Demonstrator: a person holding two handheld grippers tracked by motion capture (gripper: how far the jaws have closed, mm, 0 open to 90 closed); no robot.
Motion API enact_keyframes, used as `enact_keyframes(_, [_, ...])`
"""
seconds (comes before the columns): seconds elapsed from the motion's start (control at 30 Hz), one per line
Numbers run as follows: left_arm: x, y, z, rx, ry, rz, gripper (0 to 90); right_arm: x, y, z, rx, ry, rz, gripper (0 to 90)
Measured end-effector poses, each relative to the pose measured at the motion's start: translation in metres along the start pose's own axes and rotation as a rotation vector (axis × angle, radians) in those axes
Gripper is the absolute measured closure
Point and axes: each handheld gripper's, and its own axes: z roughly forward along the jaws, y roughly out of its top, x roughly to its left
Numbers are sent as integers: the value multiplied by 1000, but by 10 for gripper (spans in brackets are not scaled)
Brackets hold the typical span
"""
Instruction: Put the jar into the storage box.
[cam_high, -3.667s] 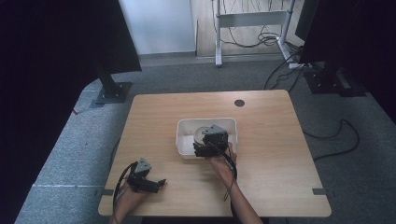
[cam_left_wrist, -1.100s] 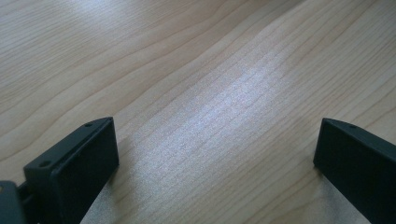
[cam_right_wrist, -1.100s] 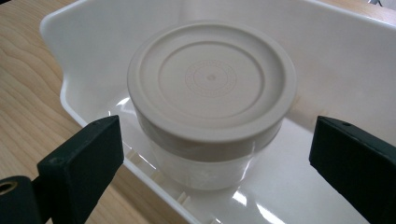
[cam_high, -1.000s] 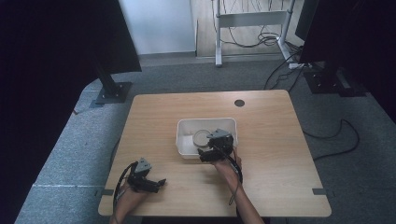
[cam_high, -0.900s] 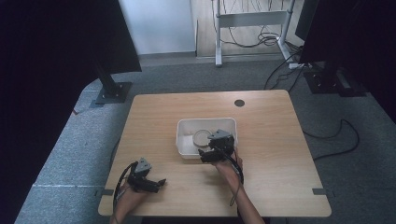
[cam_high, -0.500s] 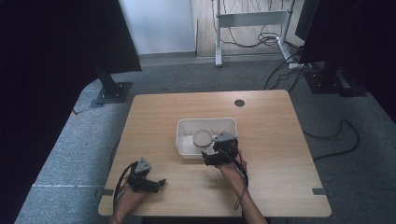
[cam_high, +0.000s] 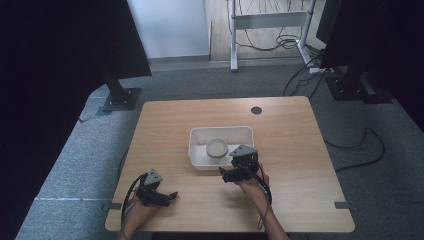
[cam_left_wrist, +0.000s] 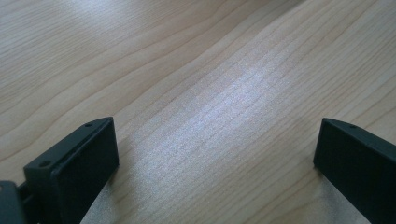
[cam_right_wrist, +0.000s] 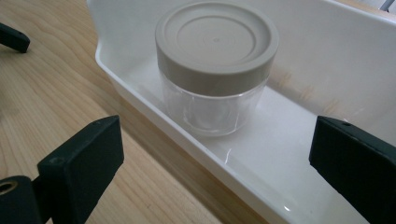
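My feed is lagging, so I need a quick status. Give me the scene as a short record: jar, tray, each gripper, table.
jar: clear jar with beige lid, upright, inside the tray
tray: white tray at mid-table, holding the jar
right gripper: right gripper open, empty, just outside the tray's near wall, facing the jar
left gripper: left gripper open, empty, low over bare wood near the table's front left
table: wooden table, round hole near far edge

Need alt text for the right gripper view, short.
A clear jar with a beige screw lid stands upright inside a white tray on a wooden table. The right gripper is open, its two black fingers wide apart in the foreground, nothing between them.
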Motion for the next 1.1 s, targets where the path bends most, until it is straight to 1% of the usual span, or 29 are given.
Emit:
enact_keyframes(0.73, [0,0,0,1,0,1,0,-3,-15,-24,-12,0,-8,30])
enact_keyframes(1.1, [0,0,0,1,0,1,0,-8,-26,-36,-14,-14,-8,30])
